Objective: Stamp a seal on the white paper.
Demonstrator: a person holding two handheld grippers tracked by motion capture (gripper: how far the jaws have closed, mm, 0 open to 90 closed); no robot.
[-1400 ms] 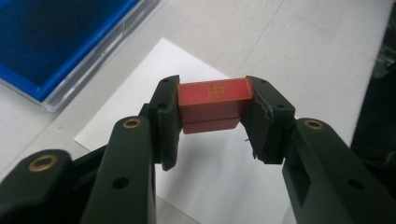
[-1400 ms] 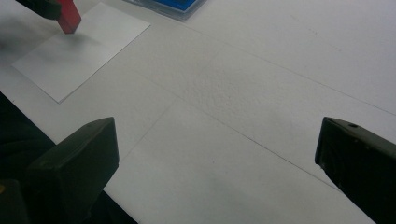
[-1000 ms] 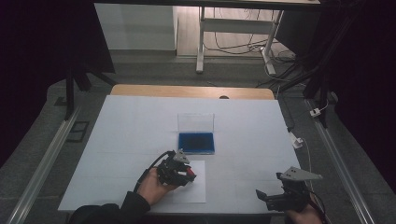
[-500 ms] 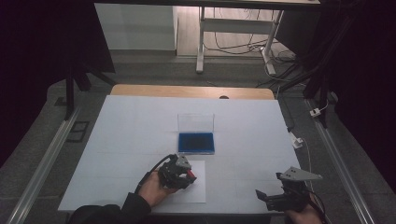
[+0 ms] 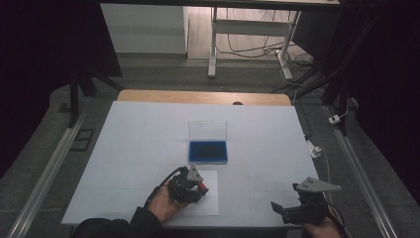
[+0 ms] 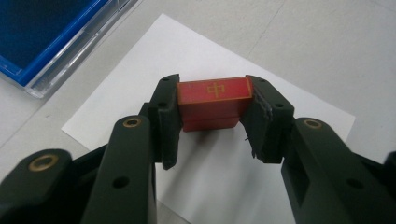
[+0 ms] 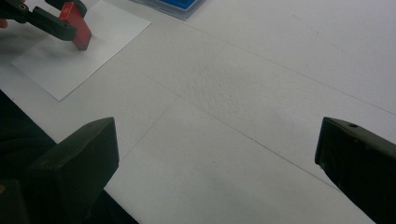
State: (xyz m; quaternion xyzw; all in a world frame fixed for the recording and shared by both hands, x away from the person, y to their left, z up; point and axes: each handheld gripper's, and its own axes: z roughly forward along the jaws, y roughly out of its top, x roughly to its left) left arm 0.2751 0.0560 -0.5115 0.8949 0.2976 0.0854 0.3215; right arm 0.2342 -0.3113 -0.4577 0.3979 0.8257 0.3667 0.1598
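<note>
A red block (image 6: 215, 100) with a gold mark on its top sits between my left gripper's jaws, which press on both its sides. That left gripper (image 6: 212, 88) holds it on or just over a white sheet of paper (image 6: 210, 46). In the high view the left gripper (image 5: 195, 187) is near the table's front, over the paper (image 5: 210, 201). My right gripper (image 5: 277, 208) rests at the front right corner. Its jaws stand wide apart with bare table between them (image 7: 219, 135). The right gripper view also shows the red block (image 7: 77, 23) standing upright on the paper (image 7: 70, 60).
A shallow blue box (image 5: 208, 151) with a clear lid standing open lies just beyond the paper at the table's middle; its corner is the blue box (image 6: 37, 37) at upper left. The white table (image 5: 138, 134) ends in a wooden strip at the back.
The left gripper with the red block has edged slightly right and toward the front over the paper. The right gripper has stayed put.
</note>
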